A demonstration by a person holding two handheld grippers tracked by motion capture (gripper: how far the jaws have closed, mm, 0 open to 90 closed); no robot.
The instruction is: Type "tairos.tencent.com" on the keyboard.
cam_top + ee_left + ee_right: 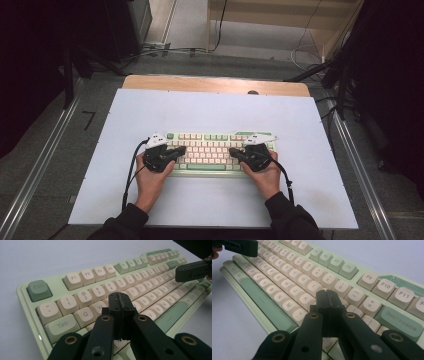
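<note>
Pale tabletop (125,150), keyboard (210,150) toward near edge; left tongs (183,149), right tongs (232,150) together (nothing clamped), over keys.

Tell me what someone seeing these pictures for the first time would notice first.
Probably the pale green keyboard with cream keys, lying in the middle of the white table top. Next, the two black grippers poised over it with jaws shut: the left gripper tips over the keys near W and E, the right gripper over the keys near K and L, each held in a hand coming in from the near edge.
</note>
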